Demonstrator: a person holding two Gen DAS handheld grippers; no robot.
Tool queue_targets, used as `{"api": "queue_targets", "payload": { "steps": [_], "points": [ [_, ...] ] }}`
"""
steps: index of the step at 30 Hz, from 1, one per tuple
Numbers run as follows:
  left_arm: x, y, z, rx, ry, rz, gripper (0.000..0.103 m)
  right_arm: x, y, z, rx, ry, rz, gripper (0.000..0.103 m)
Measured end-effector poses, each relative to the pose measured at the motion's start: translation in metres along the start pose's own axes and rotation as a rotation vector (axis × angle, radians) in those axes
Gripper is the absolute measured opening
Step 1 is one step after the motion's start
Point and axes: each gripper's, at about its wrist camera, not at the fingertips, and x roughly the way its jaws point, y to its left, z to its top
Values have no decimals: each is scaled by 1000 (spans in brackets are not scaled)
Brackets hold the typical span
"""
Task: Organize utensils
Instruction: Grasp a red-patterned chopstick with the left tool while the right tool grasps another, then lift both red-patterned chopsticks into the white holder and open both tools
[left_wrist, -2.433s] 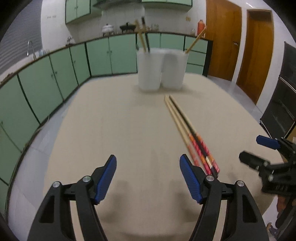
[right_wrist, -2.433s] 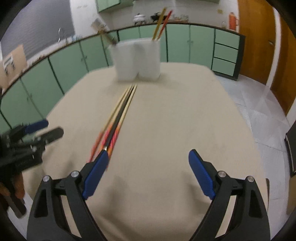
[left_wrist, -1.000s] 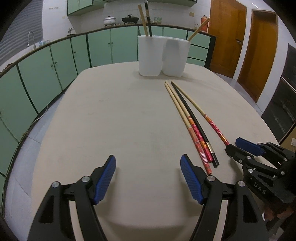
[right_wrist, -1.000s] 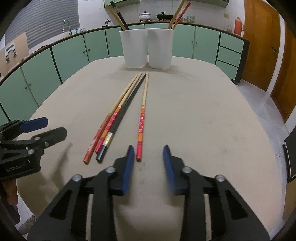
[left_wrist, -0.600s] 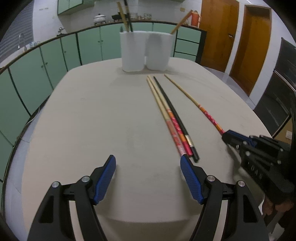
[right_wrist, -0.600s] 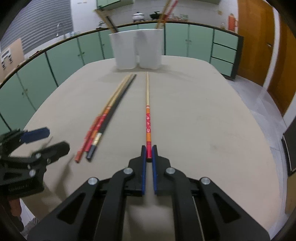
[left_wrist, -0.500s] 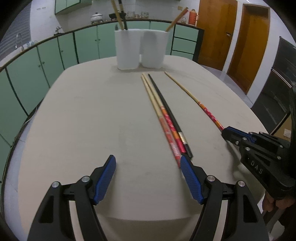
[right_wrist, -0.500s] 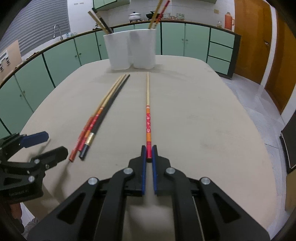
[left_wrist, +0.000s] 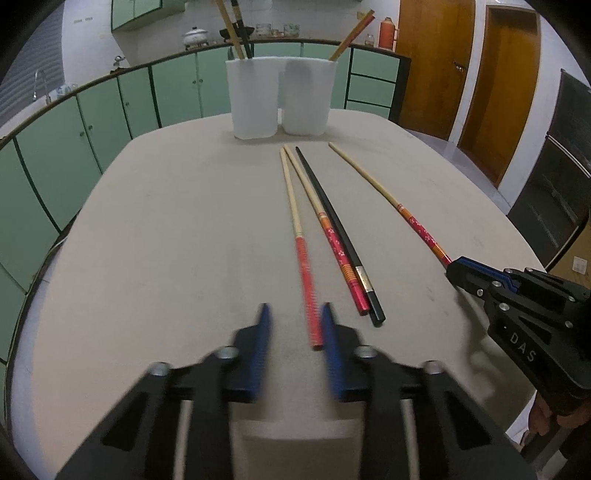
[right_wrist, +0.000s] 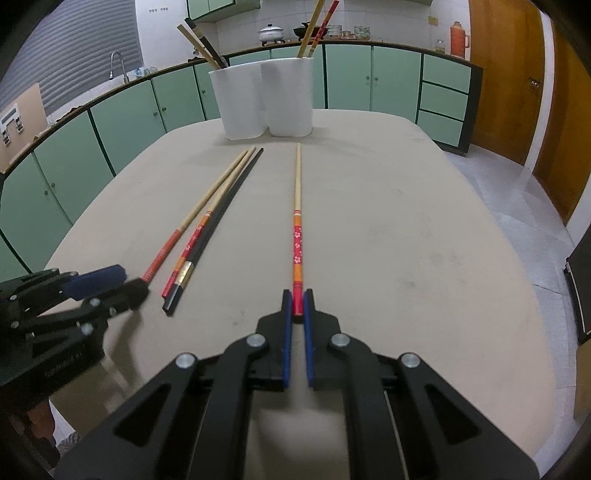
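Three chopsticks lie side by side on the beige table (left_wrist: 166, 221): a wooden one with a red end (left_wrist: 295, 221), a red floral one (left_wrist: 328, 229) and a black one (left_wrist: 332, 218). My left gripper (left_wrist: 294, 308) is closing. The red end lies between its blurred pads, close to the right pad, and the left pad is still apart from it. My right gripper (right_wrist: 297, 295) is shut on the end of a separate red floral chopstick (right_wrist: 297, 240) that rests on the table. Two white cups (left_wrist: 253, 99) (left_wrist: 306, 96) at the far end hold several chopsticks.
Green cabinets (left_wrist: 74, 140) curve round the left and back. Wooden doors (left_wrist: 436, 66) stand at the right. The table's near edge runs just under both grippers. A hand (left_wrist: 546, 424) holds the right gripper (left_wrist: 458, 267). In the right wrist view the left gripper (right_wrist: 125, 282) sits low left.
My right gripper closed on the floral chopstick's end and has held still since. My left gripper shifted right to the red-ended chopstick, and its jaws narrowed from wide open.
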Motion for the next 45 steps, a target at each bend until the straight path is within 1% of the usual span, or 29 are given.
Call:
{"api": "queue_targets", "payload": {
  "steps": [1,2,5,11,19,23,27,31,36,39,45],
  "points": [
    [0,2,0,-4,-2,-4,9,0,0,0,0,0,1,5],
    [0,3,0,-10,-2,-12,6,-1,0,0,-1,1,2,5],
    [-3,7,0,-24,-10,-19,6,-2,0,1,-2,2,5,5],
    [-29,15,12,-19,-88,-12,6,-15,-3,10,-4,-26,12,5],
    [-84,22,51,-1,-253,-11,6,-51,-8,37,-13,-109,8,5],
    [-102,24,73,0,-316,-24,6,-70,-13,56,-6,-157,9,5],
    [-112,26,93,4,-355,-29,6,-87,-16,77,-5,-198,20,5],
    [-119,28,111,9,-375,-33,6,-102,-25,102,28,-219,64,5],
    [-123,32,131,8,-383,-40,6,-120,-34,137,48,-238,117,5],
    [-125,34,136,6,-388,-44,6,-128,-35,155,31,-242,140,5],
    [-132,36,140,22,-411,-44,6,-133,-28,179,-23,-224,171,5]
  ]
}}
